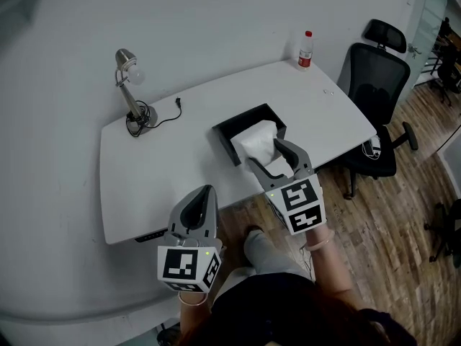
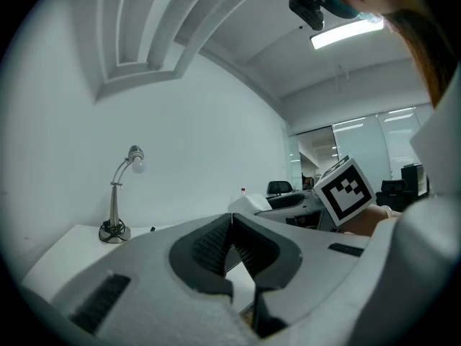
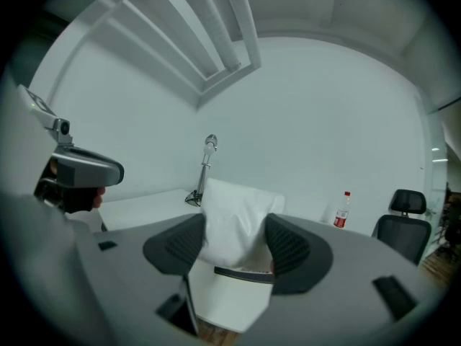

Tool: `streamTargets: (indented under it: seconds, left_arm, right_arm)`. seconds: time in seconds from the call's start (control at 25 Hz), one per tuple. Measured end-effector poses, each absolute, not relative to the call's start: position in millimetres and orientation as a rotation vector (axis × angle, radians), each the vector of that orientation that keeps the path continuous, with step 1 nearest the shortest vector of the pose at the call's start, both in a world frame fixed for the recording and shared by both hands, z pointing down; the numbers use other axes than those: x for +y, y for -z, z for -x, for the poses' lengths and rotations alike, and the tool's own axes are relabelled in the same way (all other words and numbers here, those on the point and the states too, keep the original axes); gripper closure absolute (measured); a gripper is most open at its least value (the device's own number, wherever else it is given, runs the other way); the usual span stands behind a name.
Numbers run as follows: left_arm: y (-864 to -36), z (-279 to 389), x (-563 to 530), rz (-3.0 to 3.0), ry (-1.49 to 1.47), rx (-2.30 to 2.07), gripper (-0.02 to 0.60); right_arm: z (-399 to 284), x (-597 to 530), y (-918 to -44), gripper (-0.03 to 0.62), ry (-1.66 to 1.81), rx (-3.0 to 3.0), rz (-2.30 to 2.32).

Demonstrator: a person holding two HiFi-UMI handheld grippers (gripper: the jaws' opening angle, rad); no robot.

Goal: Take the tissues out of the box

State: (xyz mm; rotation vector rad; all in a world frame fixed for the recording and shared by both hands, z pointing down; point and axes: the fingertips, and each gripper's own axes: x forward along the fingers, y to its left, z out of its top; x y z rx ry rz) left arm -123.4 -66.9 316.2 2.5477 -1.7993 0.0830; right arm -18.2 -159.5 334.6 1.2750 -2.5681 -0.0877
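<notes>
Nearest to me is my left gripper (image 1: 204, 194), held low in front of the worktop (image 1: 180, 164) with its jaws pressed together on nothing, well short of the action. My right gripper (image 3: 235, 238) is forward at the black box (image 1: 241, 117) in the middle of the worktop, jaws wide, with the white tissues (image 1: 253, 137) bulging up between them. The right gripper view shows the wad filling the gap and meeting both pads (image 3: 184, 247), so I read this as a grip on a bulky bundle, not an empty spread. The tissues' lower part sits inside the box, so I judge the step in hand to be the lift-out itself, barely begun. Next I need a steady pull up and toward me, keeping pressure on so the soft stack doesn't slip or shed sheets. The light box may ride up with it; my free left gripper could pin its rim.
</notes>
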Motion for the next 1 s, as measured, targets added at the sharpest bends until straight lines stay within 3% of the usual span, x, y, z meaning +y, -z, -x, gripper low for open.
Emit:
streamTargets:
  seconds: [1.0]
  left_arm:
    - [-307, 87, -57, -2.537, -0.075, -1.837, 0.555]
  right_arm:
    - [-16, -122, -310, 0.310, 0.170, -2.631, -1.256]
